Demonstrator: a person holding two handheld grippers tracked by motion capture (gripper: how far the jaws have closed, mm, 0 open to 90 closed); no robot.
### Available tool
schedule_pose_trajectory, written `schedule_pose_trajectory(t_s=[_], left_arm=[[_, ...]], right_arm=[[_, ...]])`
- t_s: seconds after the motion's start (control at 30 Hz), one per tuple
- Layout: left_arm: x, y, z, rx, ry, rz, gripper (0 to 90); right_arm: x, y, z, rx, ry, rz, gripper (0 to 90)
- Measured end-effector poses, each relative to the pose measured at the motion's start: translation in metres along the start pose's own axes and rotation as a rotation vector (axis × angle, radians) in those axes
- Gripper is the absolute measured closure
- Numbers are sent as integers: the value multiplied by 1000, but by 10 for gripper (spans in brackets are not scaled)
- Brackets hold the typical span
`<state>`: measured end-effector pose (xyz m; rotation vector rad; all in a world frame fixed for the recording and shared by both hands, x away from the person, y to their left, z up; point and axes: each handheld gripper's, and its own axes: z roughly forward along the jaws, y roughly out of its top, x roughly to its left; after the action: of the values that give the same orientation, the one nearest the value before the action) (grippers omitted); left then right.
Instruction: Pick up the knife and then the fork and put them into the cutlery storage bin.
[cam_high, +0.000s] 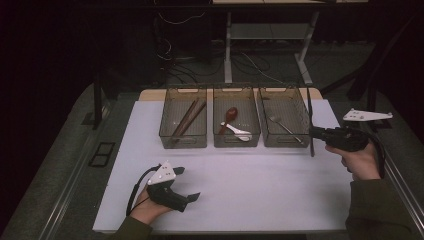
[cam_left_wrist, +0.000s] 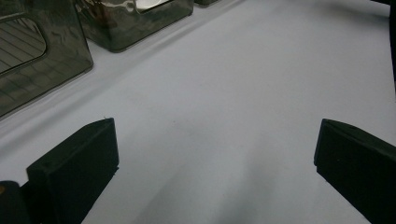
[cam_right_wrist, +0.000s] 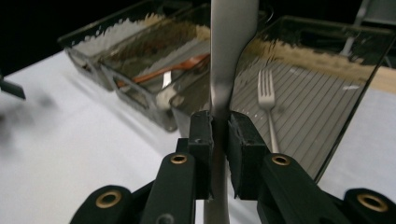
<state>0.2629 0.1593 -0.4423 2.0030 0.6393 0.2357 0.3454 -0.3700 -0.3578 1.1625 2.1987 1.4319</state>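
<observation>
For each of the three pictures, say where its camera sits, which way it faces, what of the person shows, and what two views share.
High view: above the person's side, facing forward and down on the white table; both hands show, with left claw and right claw.
Left gripper view: on the left claw, low over the table; jaws wide apart.
Right gripper view: on the right claw, shut on a metal utensil.
Shared: high and right views show the fork in its bin.

Chopsticks (cam_high: 186, 119) in left bin (cam_high: 183, 141), two spoons (cam_high: 233, 125), fork (cam_high: 284, 125)
</observation>
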Motion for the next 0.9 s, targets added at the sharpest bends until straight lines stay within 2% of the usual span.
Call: schedule_pose_trajectory(t_s=[0.2, 0.33, 0.47, 0.6, 0.7, 0.9], left_arm=[[0, 0, 0, -1, 0, 1, 0], [0, 0, 0, 2, 1, 0, 0], [-1, 0, 1, 2, -1, -2, 0], [-2, 0, 1, 1, -1, 0, 0], [-1, -1, 1, 0, -1, -2, 0], [-1, -1, 0, 1, 0, 0, 0]], right_arm=[[-3, 16, -1, -75, -28, 10, 798], [-2, 28, 2, -105, -79, -11, 799], [-5, 37, 5, -142, -108, -3, 799], [-11, 42, 15, -148, -142, -6, 798], [-15, 42, 24, -132, -173, -9, 798], [-23, 37, 42, -97, -195, -2, 798]])
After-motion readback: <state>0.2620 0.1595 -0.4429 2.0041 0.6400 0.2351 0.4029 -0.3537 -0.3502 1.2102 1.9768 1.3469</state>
